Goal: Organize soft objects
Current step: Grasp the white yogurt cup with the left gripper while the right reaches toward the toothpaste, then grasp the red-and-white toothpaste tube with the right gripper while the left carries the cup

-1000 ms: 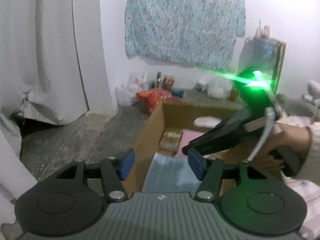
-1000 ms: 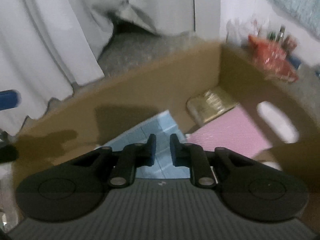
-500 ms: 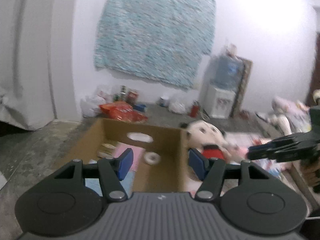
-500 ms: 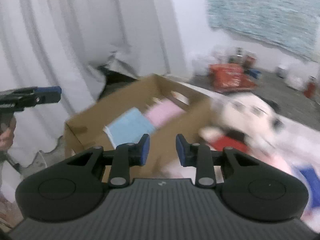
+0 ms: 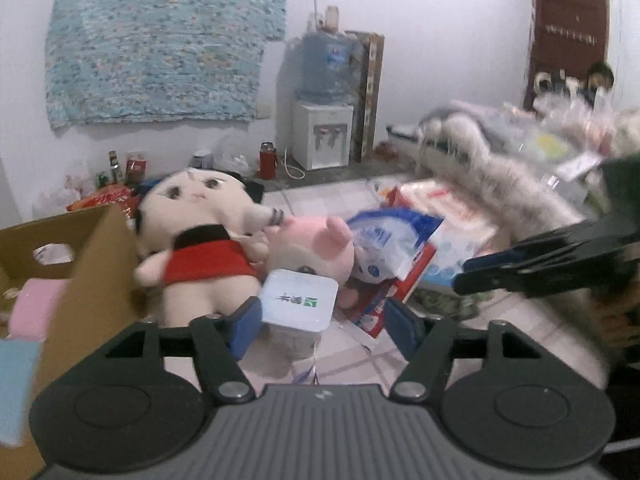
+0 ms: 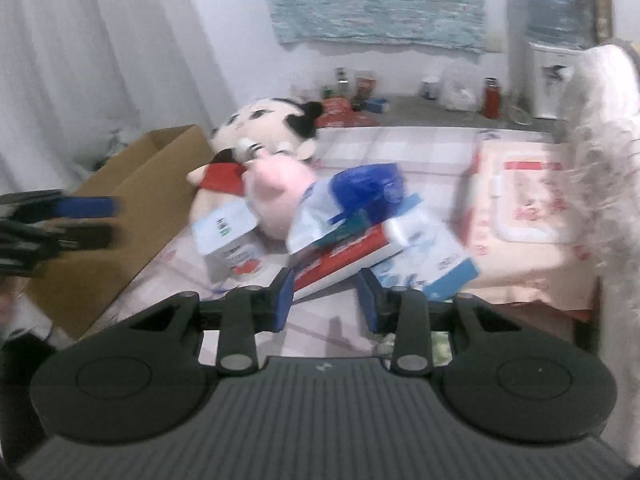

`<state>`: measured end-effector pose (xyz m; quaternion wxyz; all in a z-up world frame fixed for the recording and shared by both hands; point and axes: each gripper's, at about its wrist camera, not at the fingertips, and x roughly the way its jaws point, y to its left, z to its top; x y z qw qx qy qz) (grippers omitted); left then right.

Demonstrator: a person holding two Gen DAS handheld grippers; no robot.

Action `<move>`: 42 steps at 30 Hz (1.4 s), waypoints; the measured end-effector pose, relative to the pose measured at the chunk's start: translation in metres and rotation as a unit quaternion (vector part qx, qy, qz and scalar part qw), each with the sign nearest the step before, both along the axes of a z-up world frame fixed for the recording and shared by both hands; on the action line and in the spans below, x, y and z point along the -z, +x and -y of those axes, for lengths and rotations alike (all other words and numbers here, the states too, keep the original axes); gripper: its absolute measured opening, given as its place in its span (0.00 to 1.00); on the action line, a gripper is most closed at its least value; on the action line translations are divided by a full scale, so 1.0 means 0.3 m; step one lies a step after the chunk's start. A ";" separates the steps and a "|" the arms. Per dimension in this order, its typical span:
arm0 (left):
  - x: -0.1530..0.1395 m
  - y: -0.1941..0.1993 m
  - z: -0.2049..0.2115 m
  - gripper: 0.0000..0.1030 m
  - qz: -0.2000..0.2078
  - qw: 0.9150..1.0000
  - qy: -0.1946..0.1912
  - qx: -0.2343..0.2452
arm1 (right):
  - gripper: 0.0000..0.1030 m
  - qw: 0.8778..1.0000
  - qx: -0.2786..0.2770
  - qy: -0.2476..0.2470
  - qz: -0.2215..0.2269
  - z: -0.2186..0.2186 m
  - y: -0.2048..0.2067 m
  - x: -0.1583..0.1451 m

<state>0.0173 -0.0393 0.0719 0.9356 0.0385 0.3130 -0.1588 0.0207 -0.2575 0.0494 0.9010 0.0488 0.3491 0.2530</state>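
Note:
A big-headed doll in a red top (image 5: 200, 232) (image 6: 256, 136) lies beside a cardboard box (image 5: 92, 280) (image 6: 132, 200). A pink plush pig (image 5: 312, 248) (image 6: 280, 192) leans on it. A white tissue pack (image 5: 300, 304) (image 6: 228, 236) stands in front. Blue-white soft packs (image 5: 396, 248) (image 6: 360, 208) are piled to the right. My left gripper (image 5: 322, 326) is open and empty just before the tissue pack. My right gripper (image 6: 324, 300) is open and empty above the piled packs; it shows in the left wrist view (image 5: 520, 268).
The box holds a pink pad (image 5: 32, 308) and a light blue cloth (image 5: 16, 384). A fluffy white blanket (image 5: 500, 172) (image 6: 600, 160) lies at the right. A pink wipes pack (image 6: 528, 204) sits on the checked mat. A water dispenser (image 5: 320, 128) stands by the far wall.
Both grippers swung away from the box to the right, toward the pile of toys and packs. My right gripper's jaws opened wider.

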 end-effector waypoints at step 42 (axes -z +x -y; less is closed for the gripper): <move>0.263 0.127 -0.104 0.65 -0.031 0.998 -0.048 -0.027 | 0.21 0.961 0.147 0.194 -0.132 -0.241 0.022 0.313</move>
